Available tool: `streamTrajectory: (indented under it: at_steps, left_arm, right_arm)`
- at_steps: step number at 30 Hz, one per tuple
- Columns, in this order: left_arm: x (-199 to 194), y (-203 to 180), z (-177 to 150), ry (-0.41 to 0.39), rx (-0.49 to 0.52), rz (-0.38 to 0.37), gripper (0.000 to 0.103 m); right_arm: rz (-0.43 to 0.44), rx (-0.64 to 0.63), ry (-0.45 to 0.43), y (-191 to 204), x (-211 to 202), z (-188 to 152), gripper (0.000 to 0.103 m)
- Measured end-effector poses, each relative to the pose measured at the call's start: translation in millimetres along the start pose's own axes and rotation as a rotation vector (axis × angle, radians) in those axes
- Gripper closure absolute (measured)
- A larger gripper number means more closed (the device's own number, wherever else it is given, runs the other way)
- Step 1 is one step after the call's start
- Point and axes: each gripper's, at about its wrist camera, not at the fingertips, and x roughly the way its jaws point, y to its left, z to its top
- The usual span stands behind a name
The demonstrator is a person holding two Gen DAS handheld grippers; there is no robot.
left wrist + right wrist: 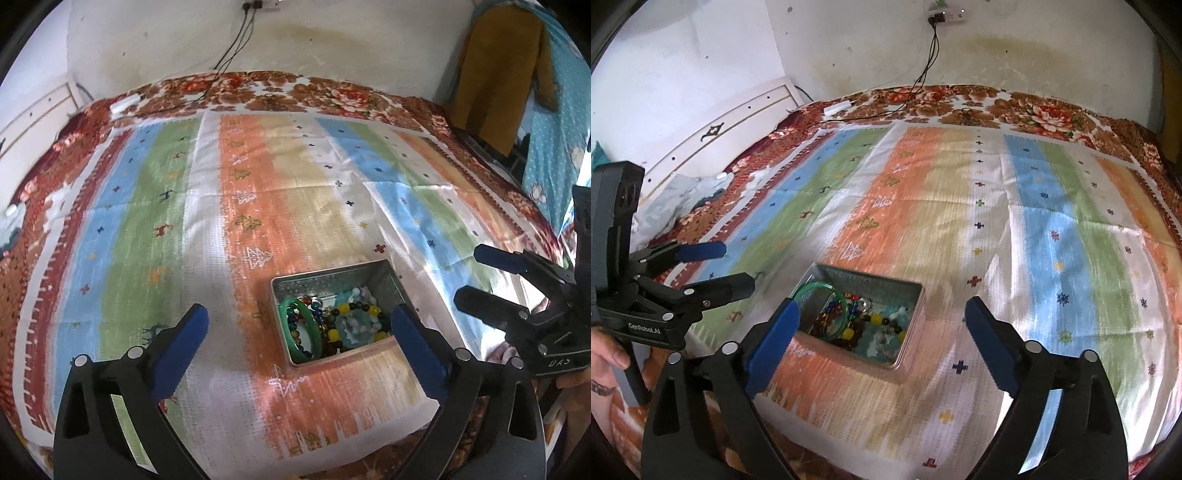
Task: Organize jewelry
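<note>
A silver metal tin point(332, 272) point(866, 276) stands open on the striped cloth. It holds a green bangle point(316, 328) point(820, 283) and several bead bracelets point(354, 321) point(882, 326) in yellow, black, blue and pale stones. My left gripper point(300, 315) point(735, 266) hovers near the tin's front left side, open wide and empty. My right gripper point(882, 306) point(471, 274) hovers off the tin's right side, also open wide with nothing between its blue pads. Neither touches the tin.
The striped cloth point(258, 184) covers a bed with a floral blanket point(332, 92). Black cables point(923, 74) run from a wall socket to a white charger point(836, 106). Crumpled clothes point(683, 195) lie by the headboard. A mustard garment point(498, 74) hangs at the right.
</note>
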Motion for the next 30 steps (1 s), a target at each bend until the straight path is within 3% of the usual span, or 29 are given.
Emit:
streamTrajectory:
  at_steps: [14, 23, 30]
  left_arm:
    - [-15.1, -11.0, -9.8, -0.046, 0.070, 0.085, 0.006]
    - [-24.9, -18.9, -20.5, -0.076, 0.083, 0.063, 0.006]
    - [-34.3, -17.7, -21.0, -0.126, 0.066, 0.054, 0.006]
  right_arm:
    - [0.000, 0.024, -0.019, -5.3, -16.9, -21.6, 0.010]
    - [0.044, -0.033, -0.058, 6.5, -28.6, -27.6, 0.010]
    - [0.027, -0.061, -0.105, 8.8, -39.6, -33.0, 0.010]
